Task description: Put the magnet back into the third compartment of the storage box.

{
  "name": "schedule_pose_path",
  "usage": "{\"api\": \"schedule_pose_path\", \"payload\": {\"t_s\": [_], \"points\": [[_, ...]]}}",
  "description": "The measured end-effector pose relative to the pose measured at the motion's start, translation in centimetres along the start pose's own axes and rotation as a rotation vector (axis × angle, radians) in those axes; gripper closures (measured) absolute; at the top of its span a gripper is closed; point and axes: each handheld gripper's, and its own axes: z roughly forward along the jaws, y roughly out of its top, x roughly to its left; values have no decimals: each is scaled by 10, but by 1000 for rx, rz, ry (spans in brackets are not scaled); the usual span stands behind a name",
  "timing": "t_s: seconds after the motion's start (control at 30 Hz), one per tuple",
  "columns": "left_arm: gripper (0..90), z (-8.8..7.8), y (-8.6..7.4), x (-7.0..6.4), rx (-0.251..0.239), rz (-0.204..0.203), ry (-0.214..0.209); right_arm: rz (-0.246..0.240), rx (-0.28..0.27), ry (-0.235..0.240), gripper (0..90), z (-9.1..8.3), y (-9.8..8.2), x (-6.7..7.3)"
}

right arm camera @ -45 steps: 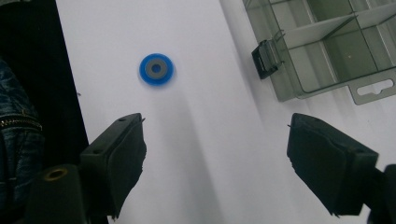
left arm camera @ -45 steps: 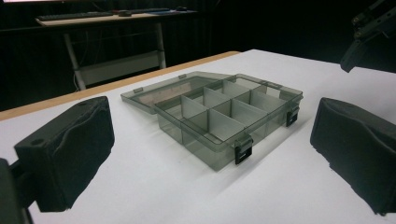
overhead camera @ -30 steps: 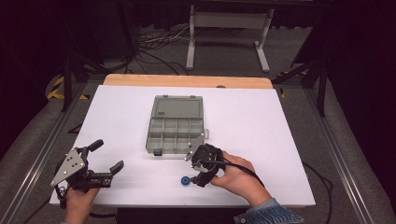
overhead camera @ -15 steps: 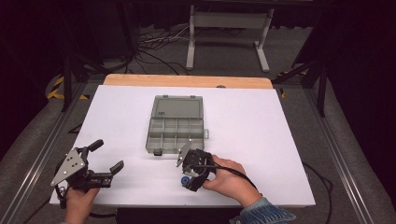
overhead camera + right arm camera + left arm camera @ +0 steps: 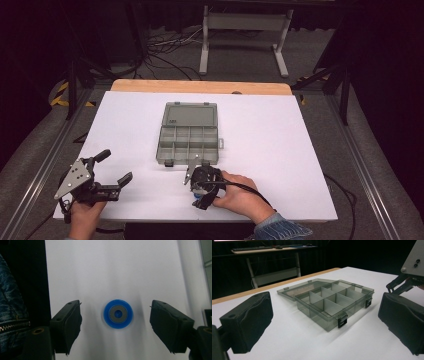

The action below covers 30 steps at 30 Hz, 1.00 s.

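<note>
White tabletop (image 5: 280, 150), wooden strip along its far edge. Cleared surface, so every piece lies within easy reach of the person at the near side.

Translucent grey plastic compartment box (image 5: 189, 134) at centre. Lid folded flat toward the far side, dividers exposed, latches facing near. Laid open this way, I judge, so small parts can be dropped straight into a cell from above. All cells look empty in the left gripper view (image 5: 329, 302).

Left hand-held gripper (image 5: 107, 172) at near left, well apart from the box. Jaws spread wide, holding nothing. Aimed toward the box with the near latches in sight; reads as parked on standby, possibly ready to steady the box.

Right hand-held gripper (image 5: 202, 200) near centre, just near of the box's front wall, tipped steeply down at the tabletop. Jaws wide, nothing gripped (image 5: 115, 327).

Small round blue plastic disc with a grey ring and blue hub at its middle (image 5: 118, 313). Lies flat on the tabletop, directly between the right gripper's open pads, touching neither. Centred like that, closing should catch it across its width. In the high view it is a blue speck under the gripper (image 5: 199, 203).
</note>
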Motion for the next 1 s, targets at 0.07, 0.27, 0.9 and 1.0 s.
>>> {"api": "schedule_pose_path", "payload": {"t_s": [0.07, 0.27, 0.9, 1.0], "points": [[4, 0, 0, 0, 0, 0, 0, -2, 5, 4, 280, 3, 0, 0], [4, 0, 0, 0, -2, 0, -2, -14, 6, 14, 362, 5, 0, 1], [4, 0, 0, 0, -2, -4, 0, -5, 2, -14, 620, 4, 0, 0], [4, 0, 0, 0, -3, -3, 1, -8, -25, -6, 621, 1, 0, 0]]}}
